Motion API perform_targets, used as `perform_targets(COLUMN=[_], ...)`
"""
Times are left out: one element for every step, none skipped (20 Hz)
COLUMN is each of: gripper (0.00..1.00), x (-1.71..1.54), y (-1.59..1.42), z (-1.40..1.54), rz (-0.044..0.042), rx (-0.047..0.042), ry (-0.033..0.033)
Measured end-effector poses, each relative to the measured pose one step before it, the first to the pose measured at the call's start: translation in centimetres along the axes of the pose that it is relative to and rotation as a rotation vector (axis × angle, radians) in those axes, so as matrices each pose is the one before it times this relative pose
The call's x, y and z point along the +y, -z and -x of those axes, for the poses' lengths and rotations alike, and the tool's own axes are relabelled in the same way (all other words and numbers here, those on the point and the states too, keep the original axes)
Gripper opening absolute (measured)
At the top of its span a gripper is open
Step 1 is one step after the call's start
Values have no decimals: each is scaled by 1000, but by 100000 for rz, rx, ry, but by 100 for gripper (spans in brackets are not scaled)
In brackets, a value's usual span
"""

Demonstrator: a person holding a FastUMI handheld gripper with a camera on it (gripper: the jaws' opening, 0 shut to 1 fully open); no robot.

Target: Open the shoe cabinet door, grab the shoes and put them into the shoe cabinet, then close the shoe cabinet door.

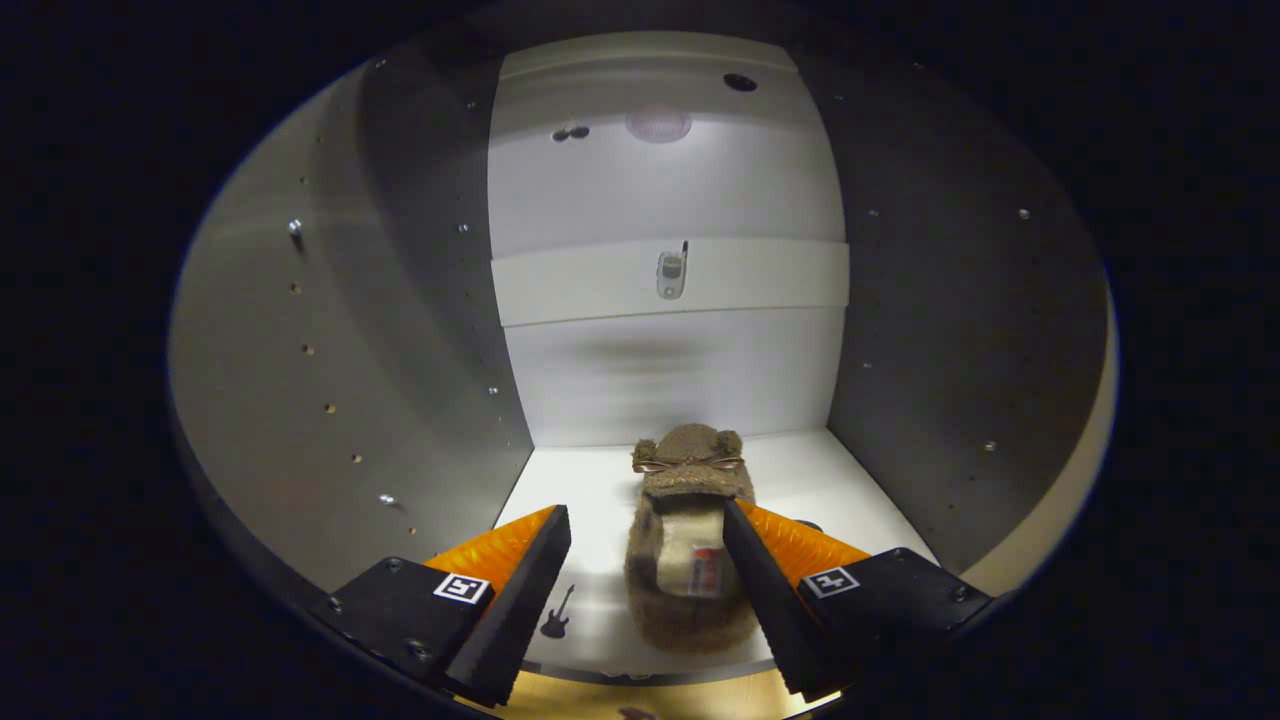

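Note:
A brown fuzzy slipper (688,470) with a small bow on its toe lies on the white floor (590,480) of the shoe cabinet, toe pointing at the back wall. My gripper (645,512) is open inside the cabinet. The slipper's heel end sits between the fingers, close against the right finger (770,590). A wide gap of bare floor separates it from the left finger (520,590). Nothing is pressed between the two fingers.
Grey side walls (400,330) with rows of peg holes stand on either side. The white back wall (670,370) carries a horizontal strip (760,275) with a small fitting at mid height. A pale wooden edge (620,695) shows just below the cabinet floor.

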State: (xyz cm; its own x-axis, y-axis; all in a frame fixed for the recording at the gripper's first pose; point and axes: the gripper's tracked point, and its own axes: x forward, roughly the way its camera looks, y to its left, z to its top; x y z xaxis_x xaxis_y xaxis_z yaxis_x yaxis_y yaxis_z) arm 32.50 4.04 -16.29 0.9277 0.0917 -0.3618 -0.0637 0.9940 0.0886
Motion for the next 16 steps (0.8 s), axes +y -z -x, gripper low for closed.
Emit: perform_targets(gripper=[98,97,97,97,97,97,97,97,97,97,97,97,97,97,97,97], x=[-35,46,112,70,-43,-23,46,68,-30,-44,-287,-277,-368,-377,-337,-73], y=[-542,-486,-421,-373,-610,-714,-639,-548,-556,-446,-416,-345,-529,-554,-716,-638], z=[1579,1752,1758,1671,1827,1642,1758,1900,1889,1672,1778,1731,1795,1962,1757,1704], rz=[-408,61,442,1043,1615,1484,636,-384,-1069,-1527,-1624,-1714,-1597,-1534,-1196,-1087], rx=[-1976,-1571,-1377,-1316,-2338,-2888,-2550,-1855,-1591,-937,-547,-677,-660,-486,-692,-1285], ry=[-161,-225,-246,452,951,998,545,117,228,156,601,836,114,136,-82,-1212])
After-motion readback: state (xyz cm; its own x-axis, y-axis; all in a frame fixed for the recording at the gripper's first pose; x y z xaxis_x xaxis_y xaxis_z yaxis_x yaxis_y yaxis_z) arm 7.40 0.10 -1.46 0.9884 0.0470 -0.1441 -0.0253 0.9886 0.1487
